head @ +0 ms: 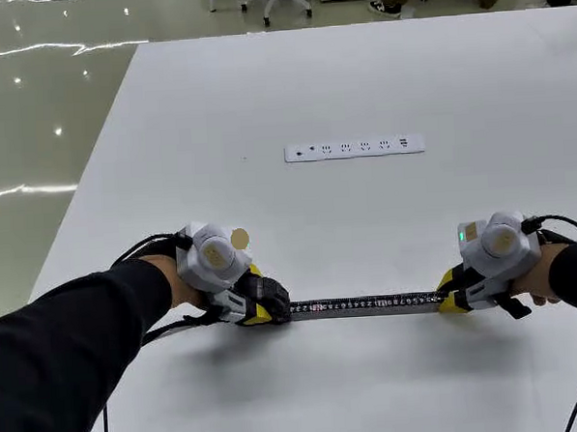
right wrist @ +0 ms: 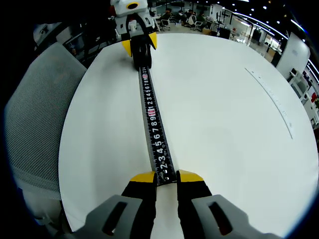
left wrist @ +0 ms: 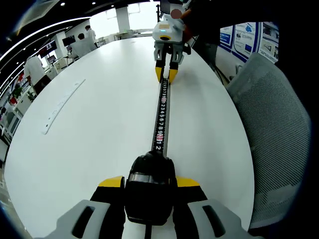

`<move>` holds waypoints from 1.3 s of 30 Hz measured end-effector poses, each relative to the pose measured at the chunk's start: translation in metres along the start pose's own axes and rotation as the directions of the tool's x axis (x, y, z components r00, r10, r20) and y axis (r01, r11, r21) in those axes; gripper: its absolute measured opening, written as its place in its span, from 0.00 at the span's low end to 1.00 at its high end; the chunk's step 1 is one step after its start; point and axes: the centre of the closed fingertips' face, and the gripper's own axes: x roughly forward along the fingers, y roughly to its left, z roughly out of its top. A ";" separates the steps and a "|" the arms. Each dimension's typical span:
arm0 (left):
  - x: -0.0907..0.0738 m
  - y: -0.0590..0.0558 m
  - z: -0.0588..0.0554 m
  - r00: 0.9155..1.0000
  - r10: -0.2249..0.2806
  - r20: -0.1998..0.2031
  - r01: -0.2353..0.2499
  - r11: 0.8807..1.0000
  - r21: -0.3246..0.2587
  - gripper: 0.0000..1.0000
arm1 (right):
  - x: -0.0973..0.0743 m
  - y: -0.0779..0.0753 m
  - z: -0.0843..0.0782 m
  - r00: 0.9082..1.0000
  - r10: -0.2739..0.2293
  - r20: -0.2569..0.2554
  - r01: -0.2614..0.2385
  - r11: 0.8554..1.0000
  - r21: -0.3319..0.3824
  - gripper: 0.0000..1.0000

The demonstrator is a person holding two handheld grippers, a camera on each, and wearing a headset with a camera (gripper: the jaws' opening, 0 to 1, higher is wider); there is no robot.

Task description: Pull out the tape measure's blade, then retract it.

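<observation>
A black tape measure case (head: 270,298) (left wrist: 150,186) rests on the white table, and my left gripper (head: 254,305) (left wrist: 148,181) is shut on it. Its black numbered blade (head: 366,304) (left wrist: 162,112) (right wrist: 153,124) is pulled out flat along the table toward the right. My right gripper (head: 453,302) (right wrist: 166,177) is shut on the blade's end. In the left gripper view the right gripper (left wrist: 166,74) stands at the far end of the blade. In the right gripper view the left gripper (right wrist: 138,46) holds the case (right wrist: 141,49) at the far end.
A white power strip (head: 355,148) (left wrist: 62,105) (right wrist: 271,102) lies flat on the table beyond the blade. The table's left edge (head: 83,173) drops to a glossy floor. A grey mesh chair (left wrist: 279,124) (right wrist: 37,114) stands by the table. People and desks are far behind.
</observation>
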 end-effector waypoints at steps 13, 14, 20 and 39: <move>0.001 0.001 0.002 0.997 0.064 0.041 -0.067 0.995 0.070 0.34 | 0.003 -0.002 -0.001 0.999 -0.012 -0.035 0.012 1.000 -0.005 0.12; 0.001 0.001 0.001 0.997 0.073 0.038 -0.075 0.996 0.056 0.35 | 0.003 -0.003 -0.001 0.999 -0.018 -0.038 0.018 1.000 0.012 0.12; -0.015 0.018 -0.006 0.985 0.172 0.019 -0.170 0.981 -0.088 0.49 | 0.001 -0.011 -0.005 0.995 -0.100 -0.010 0.101 0.988 0.117 0.23; -0.107 0.001 -0.041 0.833 0.500 0.236 -0.294 0.762 -0.577 1.00 | -0.090 0.023 0.003 0.864 -0.451 0.223 0.366 0.868 0.337 0.73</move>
